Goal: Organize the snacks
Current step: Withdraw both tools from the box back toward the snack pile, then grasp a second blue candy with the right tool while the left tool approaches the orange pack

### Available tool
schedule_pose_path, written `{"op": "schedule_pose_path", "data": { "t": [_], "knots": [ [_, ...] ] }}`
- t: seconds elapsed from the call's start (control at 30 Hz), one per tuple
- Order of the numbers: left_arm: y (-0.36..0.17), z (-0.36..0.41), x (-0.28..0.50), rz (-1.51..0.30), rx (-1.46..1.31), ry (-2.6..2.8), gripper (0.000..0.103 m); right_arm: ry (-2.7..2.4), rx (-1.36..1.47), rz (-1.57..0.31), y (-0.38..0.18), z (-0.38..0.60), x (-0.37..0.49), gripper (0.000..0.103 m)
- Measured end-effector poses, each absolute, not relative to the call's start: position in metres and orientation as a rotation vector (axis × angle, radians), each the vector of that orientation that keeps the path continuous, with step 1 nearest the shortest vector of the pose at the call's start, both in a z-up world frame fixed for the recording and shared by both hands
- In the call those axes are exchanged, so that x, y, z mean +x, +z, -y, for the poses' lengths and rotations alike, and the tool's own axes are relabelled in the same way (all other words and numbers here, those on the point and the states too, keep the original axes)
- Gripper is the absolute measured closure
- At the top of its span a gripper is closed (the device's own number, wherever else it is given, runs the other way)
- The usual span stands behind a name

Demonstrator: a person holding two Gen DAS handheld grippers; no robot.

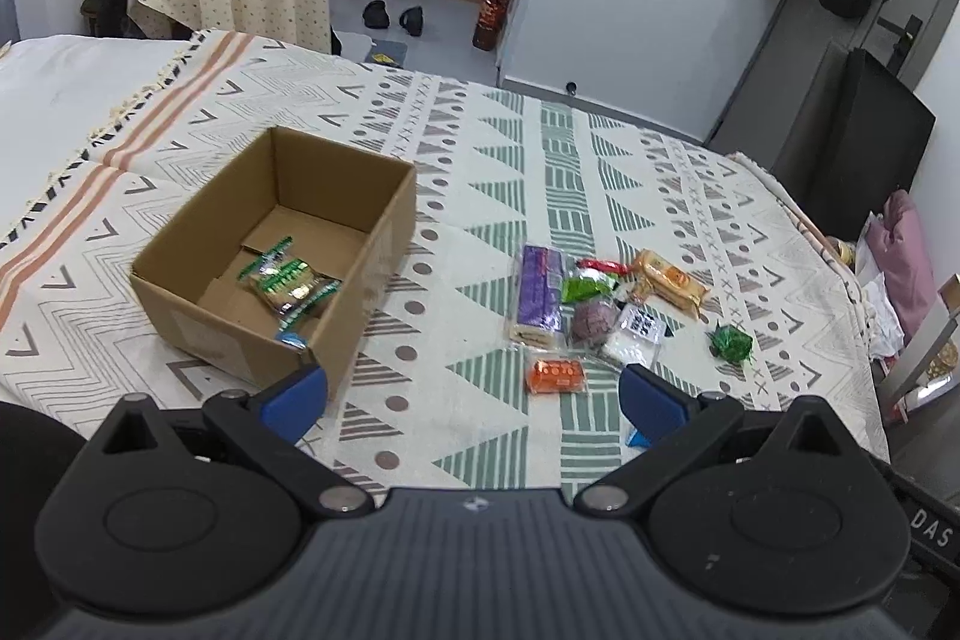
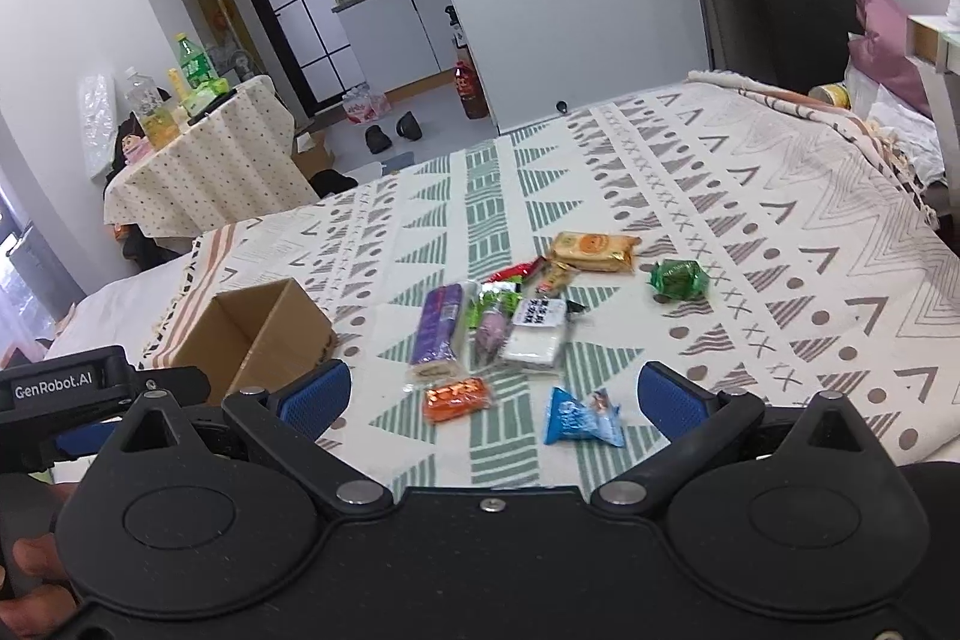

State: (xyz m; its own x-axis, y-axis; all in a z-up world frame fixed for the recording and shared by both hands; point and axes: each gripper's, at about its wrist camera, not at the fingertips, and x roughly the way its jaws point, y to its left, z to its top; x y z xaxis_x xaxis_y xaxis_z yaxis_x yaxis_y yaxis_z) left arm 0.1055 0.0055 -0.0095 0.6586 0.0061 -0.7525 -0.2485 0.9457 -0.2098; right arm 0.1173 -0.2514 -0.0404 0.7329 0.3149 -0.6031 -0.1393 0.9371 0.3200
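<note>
Cardboard box (image 1: 264,244) holds one green-striped packet (image 1: 288,283); left gripper (image 1: 474,394) and right gripper (image 2: 495,394) both wide, empty.

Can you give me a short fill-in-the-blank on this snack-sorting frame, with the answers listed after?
1. The green-striped snack packet lies inside the ____.
2. Both the left gripper and the right gripper have their jaws ____.
3. Nearest the right gripper lies a snack packet coloured ____.
4. The long purple packet lies on the patterned ____.

Answers: cardboard box; open; blue; cloth
</note>
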Motion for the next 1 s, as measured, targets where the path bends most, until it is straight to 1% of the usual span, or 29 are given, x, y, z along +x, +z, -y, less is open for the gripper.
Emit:
{"op": "schedule_pose_path", "data": {
  "t": [0.2, 0.63, 0.73, 0.8, 0.9, 1.0],
  "knots": [
    [-0.023, 0.006, 0.116, -0.874, -0.292, 0.137, 0.0, 0.222, 0.316, -0.764, -0.064, 0.267, 0.128, 0.0],
    [-0.052, 0.023, 0.151, -0.918, -0.284, 0.113, 0.002, 0.224, 0.387, -0.82, -0.098, 0.278, 0.157, 0.0],
    [-0.06, 0.024, 0.16, -0.928, -0.295, 0.106, 0.003, 0.231, 0.386, -0.822, -0.104, 0.275, 0.164, 0.003],
    [-0.064, 0.026, 0.165, -0.933, -0.297, 0.096, 0.003, 0.234, 0.387, -0.838, -0.109, 0.272, 0.17, 0.008],
    [-0.073, 0.028, 0.173, -0.944, -0.294, 0.087, 0.009, 0.233, 0.41, -0.868, -0.119, 0.271, 0.177, 0.013],
    [-0.083, 0.031, 0.182, -0.965, -0.295, 0.075, 0.014, 0.225, 0.435, -0.877, -0.128, 0.271, 0.182, 0.014]
  ]
}}
